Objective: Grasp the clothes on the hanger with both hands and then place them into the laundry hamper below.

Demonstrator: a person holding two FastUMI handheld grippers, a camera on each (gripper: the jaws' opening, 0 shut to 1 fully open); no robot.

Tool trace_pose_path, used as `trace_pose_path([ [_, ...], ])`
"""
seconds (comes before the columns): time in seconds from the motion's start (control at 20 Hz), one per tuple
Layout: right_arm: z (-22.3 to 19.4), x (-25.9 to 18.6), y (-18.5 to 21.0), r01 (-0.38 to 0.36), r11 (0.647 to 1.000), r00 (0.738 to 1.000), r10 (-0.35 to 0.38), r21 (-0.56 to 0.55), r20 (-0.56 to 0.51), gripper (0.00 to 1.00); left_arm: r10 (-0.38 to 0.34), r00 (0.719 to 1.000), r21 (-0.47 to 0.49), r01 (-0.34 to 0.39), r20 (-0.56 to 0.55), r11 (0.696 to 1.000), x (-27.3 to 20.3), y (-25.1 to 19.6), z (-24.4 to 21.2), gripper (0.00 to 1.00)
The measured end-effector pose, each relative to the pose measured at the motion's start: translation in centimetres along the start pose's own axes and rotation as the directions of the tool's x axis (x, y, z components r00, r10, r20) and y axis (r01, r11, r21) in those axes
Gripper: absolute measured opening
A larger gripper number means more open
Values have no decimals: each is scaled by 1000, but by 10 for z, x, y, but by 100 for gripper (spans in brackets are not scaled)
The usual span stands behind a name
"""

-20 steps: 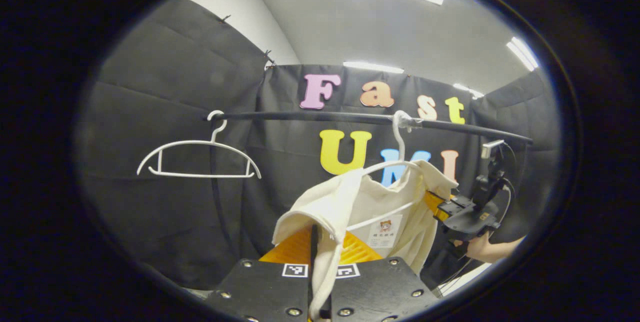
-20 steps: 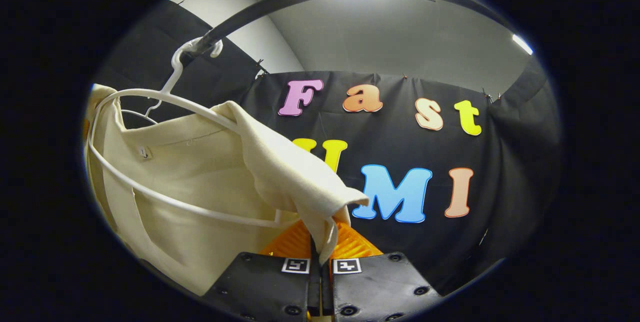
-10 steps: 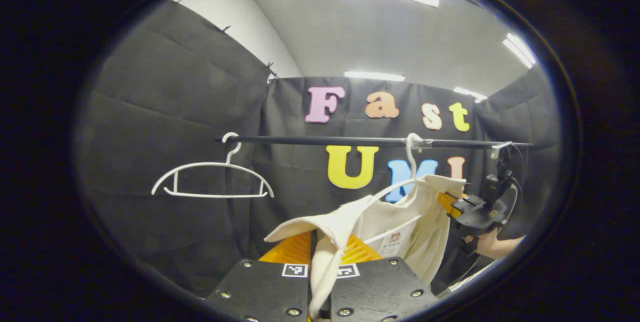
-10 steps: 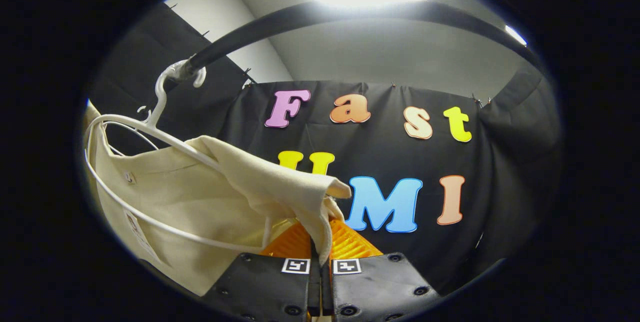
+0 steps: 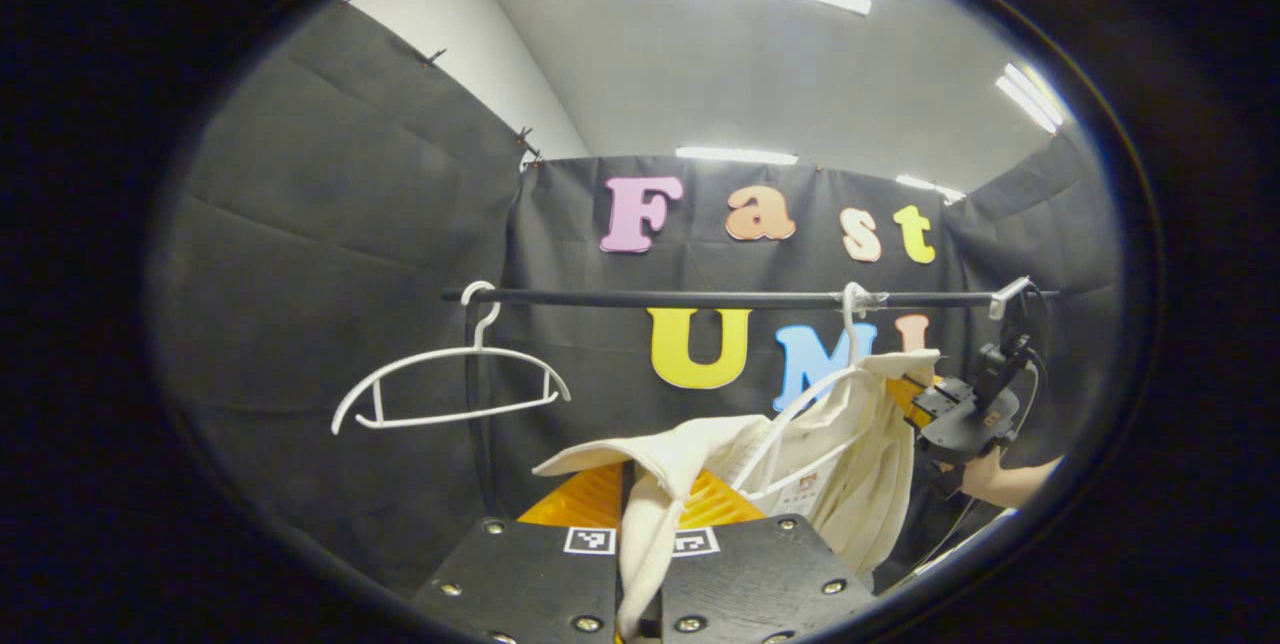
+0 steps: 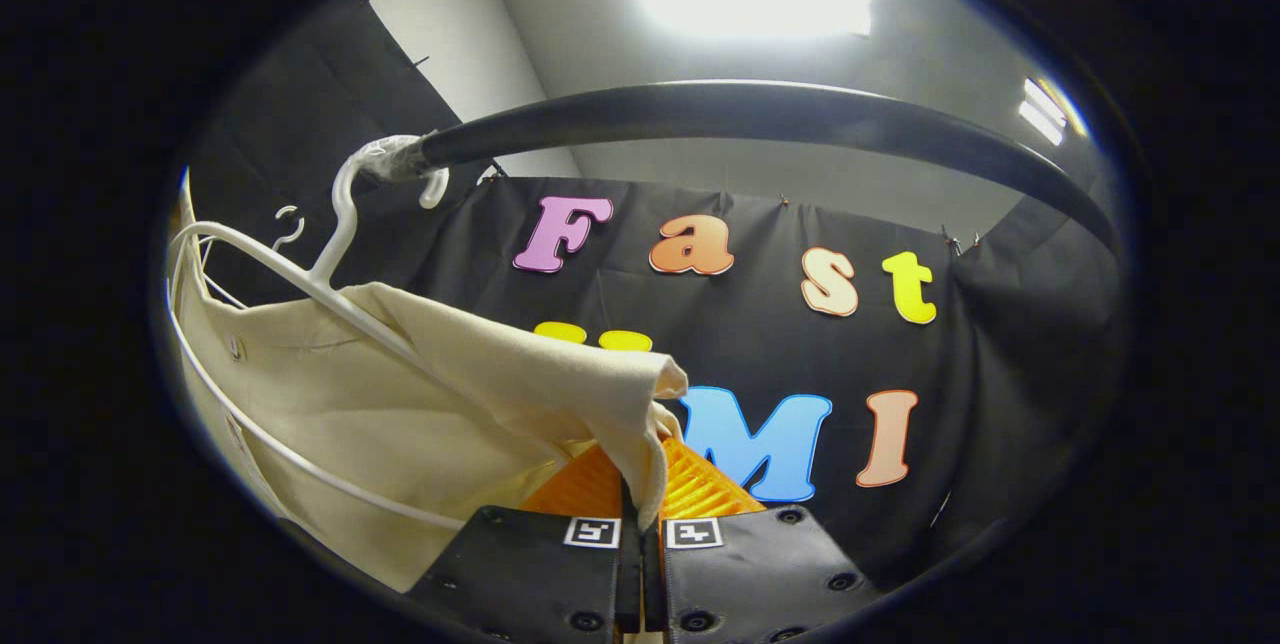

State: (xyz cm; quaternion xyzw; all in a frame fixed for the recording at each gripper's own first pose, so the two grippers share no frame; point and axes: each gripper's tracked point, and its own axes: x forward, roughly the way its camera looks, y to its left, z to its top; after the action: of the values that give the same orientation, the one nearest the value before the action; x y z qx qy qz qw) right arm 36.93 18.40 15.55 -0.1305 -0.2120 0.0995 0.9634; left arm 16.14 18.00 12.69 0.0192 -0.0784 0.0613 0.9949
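The cream garment (image 5: 830, 464) — soft, matte woven cloth — is draping off a thin white plastic hanger (image 5: 800, 414) hooked on the black rail (image 5: 700, 299), its length falling downward while one shoulder stretches out sideways. The left claw (image 5: 640, 534) is clenching a folded shoulder corner between both fingers, and the right claw (image 6: 640, 514) is pinching the opposite corner likewise. An empty white hanger (image 5: 450, 389) is dangling farther along the rail — curved, slender, tilted slightly.
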Motion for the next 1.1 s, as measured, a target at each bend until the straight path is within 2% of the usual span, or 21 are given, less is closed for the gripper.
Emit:
trace_pose_path([
  [0.3, -8, 14, -13, 43, 994, 999, -39, -98, 37, 2, -47, 999, 71, 45, 27, 996, 41, 4, 16, 2],
  [0.55, -29, 28, -13, 36, 988, 999, -32, -148, 30, 2, -62, 998, 48, 61, 14, 997, 71, 3, 4, 2],
  [0.75, -59, 34, -16, 27, 991, 999, -32, -128, -35, 5, -89, 996, -36, 88, -18, 995, 93, -6, -21, 2],
  [0.85, -69, 33, -16, 29, 993, 998, -36, -114, -60, 3, -96, 995, -84, 94, -18, 992, 96, -6, -29, 2],
  [1.1, -93, 20, -6, -14, 995, 996, 5, -99, -92, 1, -133, 991, -202, 131, 4, 971, 99, -10, -40, 3],
])
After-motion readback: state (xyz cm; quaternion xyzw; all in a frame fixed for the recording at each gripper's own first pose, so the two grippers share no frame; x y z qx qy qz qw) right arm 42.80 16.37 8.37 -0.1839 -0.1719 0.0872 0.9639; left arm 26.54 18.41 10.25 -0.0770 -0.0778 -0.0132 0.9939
